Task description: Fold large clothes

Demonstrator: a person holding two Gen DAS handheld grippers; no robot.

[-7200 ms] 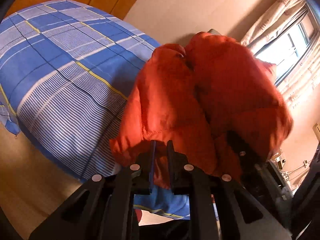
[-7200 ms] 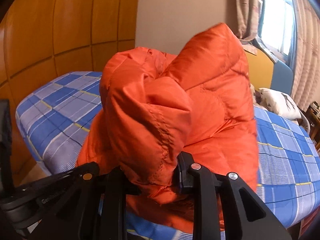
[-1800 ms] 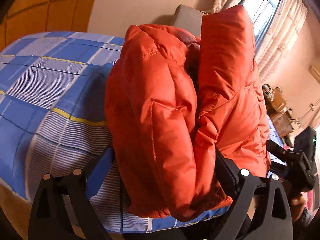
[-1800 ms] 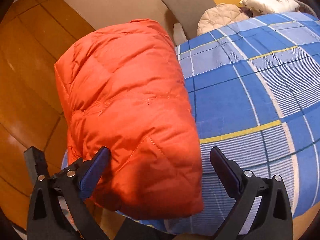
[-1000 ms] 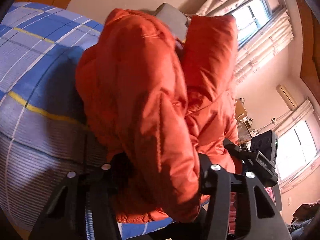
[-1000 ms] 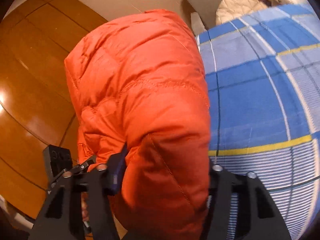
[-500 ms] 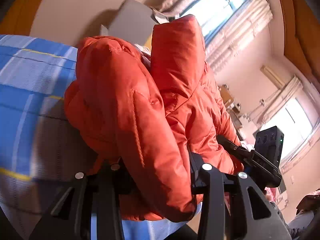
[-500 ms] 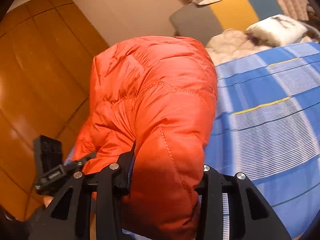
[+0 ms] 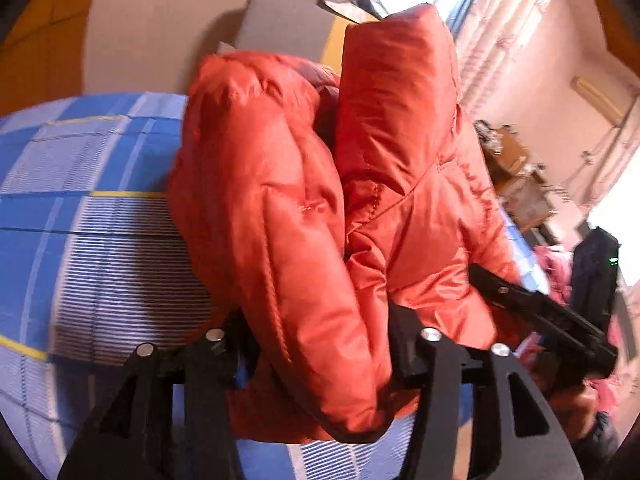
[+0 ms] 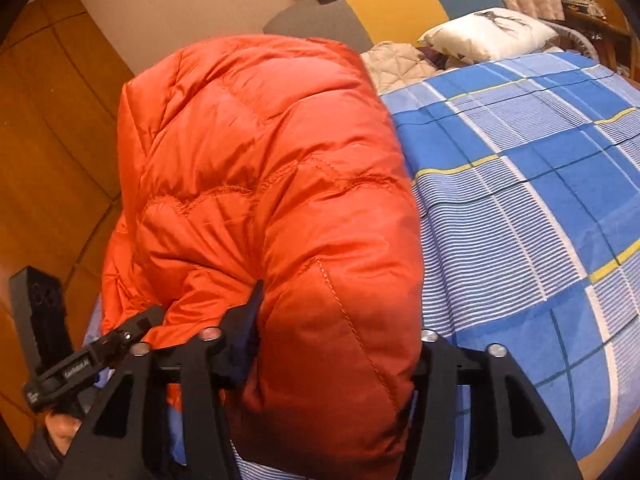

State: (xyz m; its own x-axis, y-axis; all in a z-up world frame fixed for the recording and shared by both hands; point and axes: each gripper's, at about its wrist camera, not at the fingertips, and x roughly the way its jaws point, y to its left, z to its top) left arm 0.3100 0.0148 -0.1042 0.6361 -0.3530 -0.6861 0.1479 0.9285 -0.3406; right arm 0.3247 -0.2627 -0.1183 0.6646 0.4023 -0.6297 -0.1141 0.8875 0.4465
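A puffy orange down jacket (image 9: 280,200) is folded into a thick bundle over the corner of a bed with a blue checked cover (image 9: 80,220). My left gripper (image 9: 320,332) has one fold of the bundle bulging between its fingers; its jaws are opening, and the pads still press the padding. My right gripper (image 10: 336,320) grips the other side of the jacket (image 10: 260,160), its left finger sunk into the fabric, jaws opening too. Each gripper shows in the other's view: the right gripper (image 9: 540,320) and the left gripper (image 10: 100,352).
The checked bed cover (image 10: 520,200) stretches away to the right. A white pillow (image 10: 488,32) and a beige quilt (image 10: 396,64) lie by the grey, yellow and blue headboard (image 10: 392,4). Wooden panelling (image 10: 48,120) stands on the left. Curtained windows (image 9: 500,20) and cluttered furniture (image 9: 516,184) are beyond.
Both grippers swung sideways with the jacket bundle. Their jaws squeezed it tighter half a second ago and now stand wider, with the padding still filling the gap.
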